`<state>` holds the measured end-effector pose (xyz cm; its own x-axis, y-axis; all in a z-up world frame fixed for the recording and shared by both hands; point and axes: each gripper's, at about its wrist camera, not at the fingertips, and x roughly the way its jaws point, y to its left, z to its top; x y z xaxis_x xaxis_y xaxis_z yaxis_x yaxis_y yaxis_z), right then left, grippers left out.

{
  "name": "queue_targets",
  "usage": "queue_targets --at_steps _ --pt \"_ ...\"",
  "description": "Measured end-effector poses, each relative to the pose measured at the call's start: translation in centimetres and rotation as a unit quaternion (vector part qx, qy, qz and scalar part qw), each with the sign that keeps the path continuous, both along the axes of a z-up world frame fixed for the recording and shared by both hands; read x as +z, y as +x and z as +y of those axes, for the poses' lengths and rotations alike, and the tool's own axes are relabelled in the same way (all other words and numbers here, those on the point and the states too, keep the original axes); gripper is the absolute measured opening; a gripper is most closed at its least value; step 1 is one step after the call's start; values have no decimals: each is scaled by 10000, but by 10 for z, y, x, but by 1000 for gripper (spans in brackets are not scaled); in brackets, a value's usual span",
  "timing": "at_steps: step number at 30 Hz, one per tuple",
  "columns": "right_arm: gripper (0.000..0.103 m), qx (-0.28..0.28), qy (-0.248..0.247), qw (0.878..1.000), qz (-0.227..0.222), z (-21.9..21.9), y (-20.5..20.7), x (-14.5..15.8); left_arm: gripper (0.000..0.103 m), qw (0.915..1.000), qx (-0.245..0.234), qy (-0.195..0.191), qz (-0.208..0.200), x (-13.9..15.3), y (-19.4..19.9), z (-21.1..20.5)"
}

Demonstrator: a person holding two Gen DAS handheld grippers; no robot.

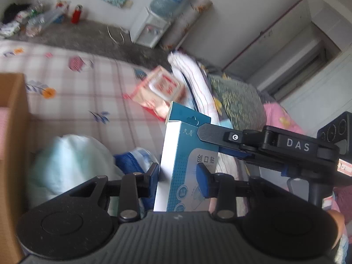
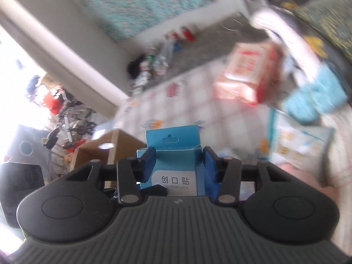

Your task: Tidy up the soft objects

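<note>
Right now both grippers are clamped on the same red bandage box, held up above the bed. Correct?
Not quite: the bandage box is blue and white, not red, as both wrist views show. The left gripper and right gripper do both clamp it above the bed.

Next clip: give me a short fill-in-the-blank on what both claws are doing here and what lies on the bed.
Both the left claw and the right claw clamp the same blue and white ____.
The pink-wrapped pack lies on the ____ bedsheet.
At the left wrist view's left edge stands a ____ box.

Missing: plaster box; checked; cardboard
</note>
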<state>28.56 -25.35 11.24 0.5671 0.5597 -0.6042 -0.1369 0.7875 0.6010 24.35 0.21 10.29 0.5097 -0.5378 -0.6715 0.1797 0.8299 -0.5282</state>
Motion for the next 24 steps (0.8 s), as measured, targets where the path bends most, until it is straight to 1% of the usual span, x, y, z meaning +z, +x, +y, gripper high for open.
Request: queue_targets --at_steps 2,5,8,10,12,15,19,21,24 --pt "46 198 45 9997 -127 27 -1 16 38 9996 209 95 -159 15 -11 25" --pt "46 566 69 9980 -257 77 1 34 38 9975 603 217 -308 27 -25 69" --pt "46 983 98 9947 -283 138 8 43 38 9930 1091 328 -311 28 -36 117" --pt "46 1269 146 9916 -219 181 15 42 38 9886 1448 354 -212 22 -39 151" --pt "46 1539 201 9879 -70 223 24 35 38 9840 1741 383 -36 12 -39 181" --pt "46 1880 199 9817 228 286 37 18 39 9760 2121 375 322 -8 -31 221" --pt "46 2130 97 9755 550 353 55 -11 39 9672 2429 367 647 -33 -12 261" --pt "46 2144 41 9744 670 377 65 -25 37 9633 2553 387 730 -43 0 276" --pt "46 2064 -124 9760 687 397 80 -42 36 9611 2601 364 856 -61 20 294"
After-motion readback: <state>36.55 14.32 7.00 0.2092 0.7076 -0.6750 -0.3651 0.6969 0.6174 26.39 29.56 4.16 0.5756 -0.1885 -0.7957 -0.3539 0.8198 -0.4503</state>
